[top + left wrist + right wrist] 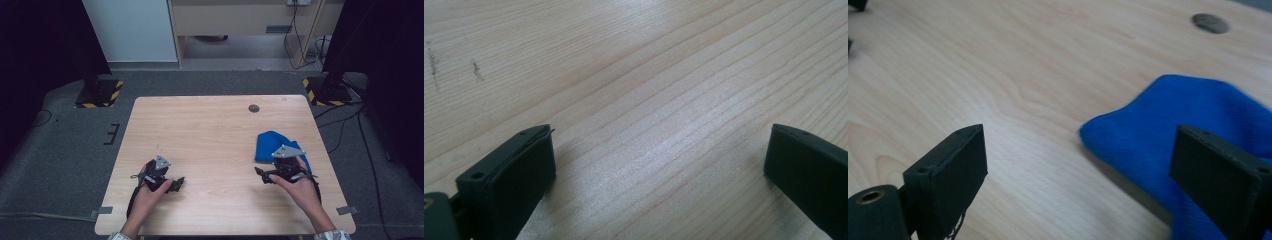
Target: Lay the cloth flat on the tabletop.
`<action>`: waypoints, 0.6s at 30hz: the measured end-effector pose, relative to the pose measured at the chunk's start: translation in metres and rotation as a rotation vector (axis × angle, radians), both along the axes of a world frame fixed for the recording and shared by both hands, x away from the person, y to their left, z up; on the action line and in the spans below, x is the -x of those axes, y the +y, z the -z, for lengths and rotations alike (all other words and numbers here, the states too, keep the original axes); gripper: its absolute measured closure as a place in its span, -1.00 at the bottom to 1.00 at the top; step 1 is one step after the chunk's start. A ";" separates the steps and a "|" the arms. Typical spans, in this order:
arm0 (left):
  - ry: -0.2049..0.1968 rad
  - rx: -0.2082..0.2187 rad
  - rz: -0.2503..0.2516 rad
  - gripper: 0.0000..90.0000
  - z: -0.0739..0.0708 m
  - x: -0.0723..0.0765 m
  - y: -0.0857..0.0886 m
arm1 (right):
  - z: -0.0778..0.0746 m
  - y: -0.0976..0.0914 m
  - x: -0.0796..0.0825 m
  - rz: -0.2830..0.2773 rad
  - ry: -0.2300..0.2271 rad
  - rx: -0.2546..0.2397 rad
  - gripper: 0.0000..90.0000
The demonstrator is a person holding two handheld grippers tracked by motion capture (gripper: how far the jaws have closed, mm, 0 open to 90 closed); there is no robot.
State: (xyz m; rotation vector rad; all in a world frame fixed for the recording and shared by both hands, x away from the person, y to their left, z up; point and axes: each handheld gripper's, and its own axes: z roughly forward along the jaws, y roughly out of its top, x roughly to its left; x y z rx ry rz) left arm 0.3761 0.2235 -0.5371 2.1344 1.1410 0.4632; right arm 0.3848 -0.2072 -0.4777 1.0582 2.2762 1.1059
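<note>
blue cloth (1193,125) lies bunched on the table (210,130) by the wide right claw (1078,170).

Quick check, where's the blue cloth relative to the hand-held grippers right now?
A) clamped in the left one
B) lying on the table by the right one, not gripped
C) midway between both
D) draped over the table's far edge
B: the blue cloth lies flat on the wooden table beside the right hand-held gripper, whose jaws stand wide apart with one over the cloth's edge; the left hand-held gripper is open over bare wood.
</note>
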 end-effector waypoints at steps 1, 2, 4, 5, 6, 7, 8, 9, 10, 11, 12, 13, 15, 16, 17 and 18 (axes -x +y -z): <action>0.000 0.000 0.000 -1.00 0.000 0.000 0.000 | -0.004 -0.004 -0.001 0.015 -0.007 0.002 -0.82; 0.000 0.000 0.000 -1.00 0.000 0.000 0.000 | -0.004 -0.004 -0.001 0.015 -0.007 0.002 -0.82; 0.000 0.001 0.000 -1.00 0.000 0.000 0.000 | -0.012 -0.017 -0.004 0.046 -0.026 -0.013 -0.84; 0.000 0.000 0.000 -1.00 0.000 0.000 0.000 | -0.012 -0.017 -0.004 0.046 -0.026 -0.013 -0.84; 0.000 0.000 0.000 -1.00 0.000 0.000 0.000 | -0.016 -0.026 -0.007 0.069 -0.039 -0.009 -0.84; 0.000 0.000 0.000 -1.00 0.000 0.000 0.000 | -0.016 -0.026 -0.007 0.069 -0.039 -0.009 -0.84; 0.000 0.000 0.000 -1.00 0.000 0.000 0.000 | -0.017 -0.029 -0.008 0.082 -0.043 -0.006 -0.84; 0.000 0.001 -0.001 -1.00 0.000 0.000 0.000 | -0.018 -0.035 -0.010 0.096 -0.048 -0.002 -0.84; 0.000 0.001 0.000 -1.00 0.000 0.000 0.000 | -0.018 -0.044 -0.014 0.127 -0.051 -0.004 -0.84; 0.001 0.001 0.000 -1.00 0.000 0.000 0.000 | -0.018 -0.047 -0.016 0.140 -0.050 -0.009 -0.84; 0.001 0.001 0.000 -1.00 0.000 0.000 0.000 | -0.017 -0.053 -0.018 0.151 -0.049 -0.002 -0.85; 0.001 0.001 0.000 -1.00 0.000 0.000 0.000 | -0.016 -0.056 -0.019 0.163 -0.047 -0.005 -0.85; 0.001 0.001 0.000 -1.00 0.000 0.000 0.000 | -0.015 -0.060 -0.021 0.172 -0.045 -0.006 -0.85; 0.001 0.001 0.000 -1.00 0.000 0.000 0.000 | -0.014 -0.064 -0.022 0.179 -0.040 -0.006 -0.86; 0.001 0.001 -0.001 -1.00 0.000 0.000 0.000 | -0.013 -0.067 -0.024 0.192 -0.043 -0.008 -0.86; 0.001 0.001 -0.001 -1.00 0.000 0.000 0.000 | -0.012 -0.069 -0.025 0.197 -0.040 -0.008 -0.85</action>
